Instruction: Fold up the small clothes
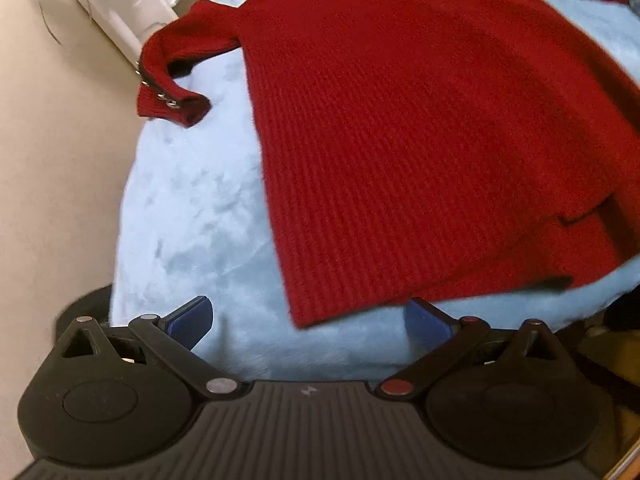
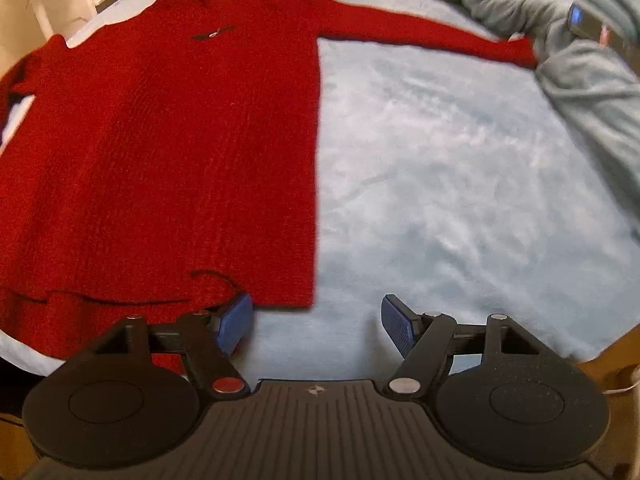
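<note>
A chunky ribbed-knit red sweater lies on a plush, fleecy pale-blue blanket.

A red ribbed knit sweater lies flat across the left half of the frame on a pale blue plush blanket, one sleeve stretching to the upper right toward a rumpled grey-green cover. At the bottom, the right gripper stands with blue pads spread, nothing between them.

left gripper: bottom centre of frame, jaws spread wide, nothing between pads, angled down | right gripper: bottom centre, jaws wide apart, nothing gripped, angled down
</note>
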Demonstrator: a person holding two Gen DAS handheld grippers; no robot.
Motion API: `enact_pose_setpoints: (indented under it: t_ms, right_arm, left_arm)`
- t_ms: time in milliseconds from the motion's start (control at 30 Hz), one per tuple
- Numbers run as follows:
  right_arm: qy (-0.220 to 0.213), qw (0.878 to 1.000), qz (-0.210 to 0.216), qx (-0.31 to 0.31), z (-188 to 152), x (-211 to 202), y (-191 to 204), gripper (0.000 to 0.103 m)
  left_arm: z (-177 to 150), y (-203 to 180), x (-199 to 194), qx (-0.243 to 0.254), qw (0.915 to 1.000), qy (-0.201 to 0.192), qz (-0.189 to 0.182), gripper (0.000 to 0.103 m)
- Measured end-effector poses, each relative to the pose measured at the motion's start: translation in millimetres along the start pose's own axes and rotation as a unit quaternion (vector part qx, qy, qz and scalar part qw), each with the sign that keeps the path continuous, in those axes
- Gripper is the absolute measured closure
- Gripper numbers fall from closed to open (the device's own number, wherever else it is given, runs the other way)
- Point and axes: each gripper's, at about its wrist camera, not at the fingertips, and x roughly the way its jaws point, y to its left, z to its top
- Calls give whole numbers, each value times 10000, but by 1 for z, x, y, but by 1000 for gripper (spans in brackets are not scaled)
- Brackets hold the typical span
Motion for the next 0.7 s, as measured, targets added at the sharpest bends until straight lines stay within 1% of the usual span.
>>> enact_pose_setpoints:
  t_ms: [67,133,233,267,333,367,400,467,500,567,633,700]
  right_arm:
    - [-106,9999,81,-87,0,-4,6,30]
    - [-157,9997,76,-150,1,-4,10,30]
    - [-168,9998,-86,-4,4,5,8,30]
    - [-189,9996,-211,-6,5,11,8,30]
    - [-272,9968,-747,-35,8,24,4,30]
    - [-368,9939,-1025,144,11,25,-1,29]
    - [-542,9912,-1112,479,14,21,-9,29]
    - [-822,9851,-986,1146,19,11,-26,29]
    - [-885,9825,-865,1393,22,8,-35,29]
    - [-810,9805,-596,1687,29,10,-48,29]
    - [-657,9782,-363,1937,36,16,-58,29]
    - [-379,9737,-75,2245,41,27,-68,28]
  left_arm:
    - [1,-1,2,-51,9999,78,-44,0]
    - [1,0,9,-145,9997,177,124,0]
    - [5,11,17,-551,9981,274,-21,0]
    - [6,15,18,-658,9974,278,-57,0]
    - [5,19,17,-757,9967,277,-112,0]
    - [5,22,16,-838,9961,260,-112,0]
    - [4,26,14,-958,9950,234,-128,0]
    - [3,44,14,-1468,9887,221,-209,0]
    - [3,54,15,-1771,9835,241,-271,0]
    - [2,71,20,-2265,9731,284,-317,0]
    - [3,79,24,-2392,9701,299,-297,0]
    - [6,81,24,-2389,9704,244,-253,0]
